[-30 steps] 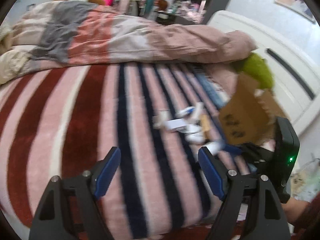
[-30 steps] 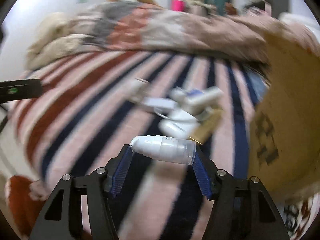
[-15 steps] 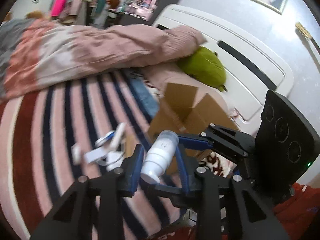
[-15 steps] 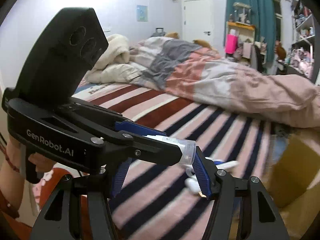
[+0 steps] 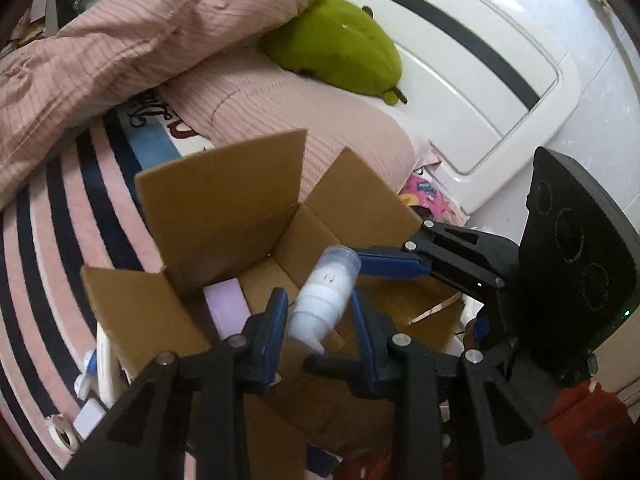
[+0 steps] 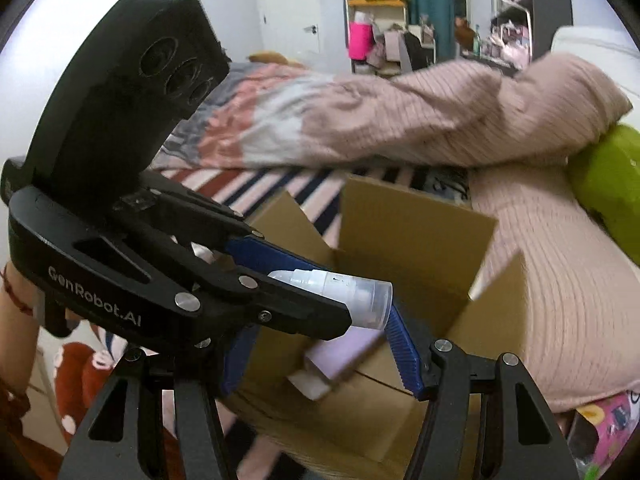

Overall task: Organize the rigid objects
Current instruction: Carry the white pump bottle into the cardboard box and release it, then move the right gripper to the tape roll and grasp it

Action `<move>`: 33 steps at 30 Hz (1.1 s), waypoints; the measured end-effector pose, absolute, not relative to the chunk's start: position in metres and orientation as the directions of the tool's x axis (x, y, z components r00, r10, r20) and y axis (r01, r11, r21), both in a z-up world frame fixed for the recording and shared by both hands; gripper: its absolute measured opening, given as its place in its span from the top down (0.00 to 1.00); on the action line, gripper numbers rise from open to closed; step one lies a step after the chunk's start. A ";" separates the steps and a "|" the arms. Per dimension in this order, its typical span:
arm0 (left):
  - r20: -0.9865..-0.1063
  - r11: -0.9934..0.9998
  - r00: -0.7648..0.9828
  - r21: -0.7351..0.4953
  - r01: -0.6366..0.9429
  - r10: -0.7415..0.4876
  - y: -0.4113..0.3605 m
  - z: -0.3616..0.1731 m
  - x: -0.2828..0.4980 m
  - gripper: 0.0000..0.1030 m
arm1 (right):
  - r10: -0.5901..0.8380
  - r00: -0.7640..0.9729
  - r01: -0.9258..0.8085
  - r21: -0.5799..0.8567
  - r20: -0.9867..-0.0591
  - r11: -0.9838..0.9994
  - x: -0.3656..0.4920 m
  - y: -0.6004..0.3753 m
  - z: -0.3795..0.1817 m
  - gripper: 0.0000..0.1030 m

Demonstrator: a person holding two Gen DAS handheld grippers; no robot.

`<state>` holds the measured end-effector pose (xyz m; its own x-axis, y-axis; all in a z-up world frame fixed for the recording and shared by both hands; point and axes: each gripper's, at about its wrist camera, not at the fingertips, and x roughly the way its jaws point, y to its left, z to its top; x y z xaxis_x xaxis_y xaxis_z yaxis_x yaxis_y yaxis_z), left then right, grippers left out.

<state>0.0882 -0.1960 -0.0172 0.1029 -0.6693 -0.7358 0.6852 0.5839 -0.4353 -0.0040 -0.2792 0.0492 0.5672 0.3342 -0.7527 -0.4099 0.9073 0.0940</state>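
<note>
A white pump bottle with a clear cap (image 5: 326, 296) hangs over the open cardboard box (image 5: 224, 200) on the bed. My left gripper (image 5: 320, 316) has its blue pads on both sides of the bottle's body. My right gripper (image 6: 320, 340) comes in crosswise and touches the bottle (image 6: 344, 292) at its capped end. In the right wrist view the left gripper's body hides most of the bottle, so I cannot tell which gripper bears its weight. A lilac box (image 5: 226, 306) lies inside the cardboard box and also shows in the right wrist view (image 6: 340, 354).
A green plush toy (image 5: 336, 48) and pink bedding (image 5: 120, 40) lie behind the box, against a white headboard (image 5: 480, 60). Several small white items (image 5: 96, 368) lie on the striped blanket left of the box. Shelves and clutter (image 6: 384, 36) stand across the room.
Both grippers swung right, from above the striped blanket to over the open box, carrying the bottle. One second ago only the right gripper held it and the left was open and empty.
</note>
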 end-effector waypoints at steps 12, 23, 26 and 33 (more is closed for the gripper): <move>-0.707 0.683 0.289 -0.364 0.633 -0.645 -0.132 0.010 0.073 0.30 | 0.376 0.579 -0.421 0.129 -0.723 0.898 -0.018 -0.275 0.056 0.17; -0.666 0.867 0.563 -0.301 0.397 -0.489 0.022 0.010 0.043 0.26 | 0.434 0.630 -0.555 0.017 -0.644 0.832 -0.024 -0.165 0.093 0.01; -0.675 0.912 0.614 -0.287 0.293 -0.409 0.074 -0.009 0.034 0.26 | 0.448 0.593 -0.609 -0.009 -0.669 0.793 -0.019 -0.123 0.082 0.01; -0.701 0.953 0.652 -0.274 0.126 -0.288 0.138 -0.059 0.023 0.26 | 0.540 0.387 -0.726 0.115 -0.748 0.679 0.003 -0.046 0.025 0.05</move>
